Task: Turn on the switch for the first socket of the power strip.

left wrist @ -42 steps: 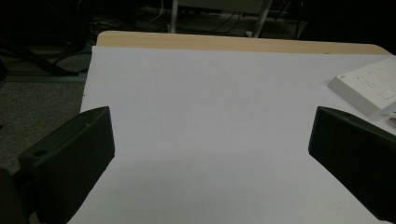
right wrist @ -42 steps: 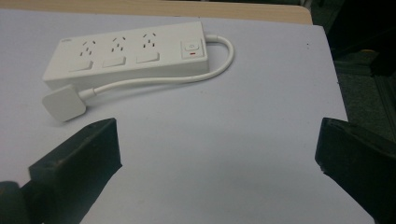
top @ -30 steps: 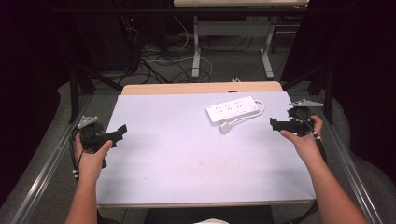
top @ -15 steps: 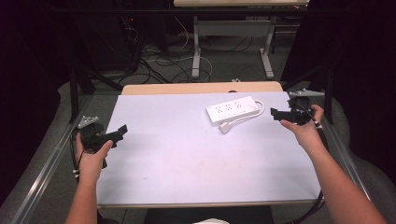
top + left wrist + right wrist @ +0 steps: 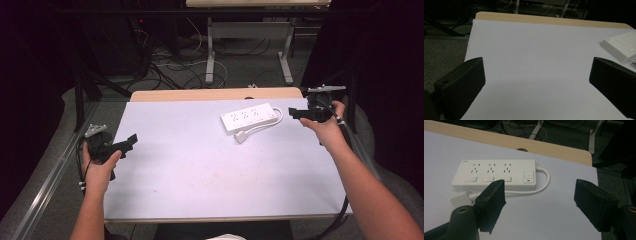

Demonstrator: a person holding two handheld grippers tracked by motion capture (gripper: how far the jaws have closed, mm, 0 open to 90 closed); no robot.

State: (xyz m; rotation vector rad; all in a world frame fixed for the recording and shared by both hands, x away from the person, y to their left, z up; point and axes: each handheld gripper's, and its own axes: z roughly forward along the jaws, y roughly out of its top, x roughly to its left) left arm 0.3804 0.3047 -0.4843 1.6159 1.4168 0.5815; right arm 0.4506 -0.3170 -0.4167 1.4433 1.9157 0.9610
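A white power strip (image 5: 248,117) with three sockets and a red-marked switch lies at the far right of the white-covered table (image 5: 200,170). Its cable loops round to a white plug (image 5: 241,136) just in front of it. My right gripper (image 5: 292,114) hovers to the right of the strip, pointing left at it. In the right gripper view (image 5: 541,200) the strip (image 5: 494,173) and plug (image 5: 459,199) lie ahead of the jaws. These jaws have just been closing but still stand apart with nothing between them. My left gripper (image 5: 131,140) is open at the table's left edge, and its own view (image 5: 536,82) has the strip (image 5: 621,46) far to the right.
A bare wooden strip (image 5: 215,94) runs along the table's far edge. Beyond it the floor holds cables (image 5: 170,65) and the legs of another desk (image 5: 210,50). A metal rail (image 5: 50,185) runs along the left side.
My right hand has risen and drifted toward the far side, alongside the power strip, and its jaws stand narrower than before. The left hand has not moved.
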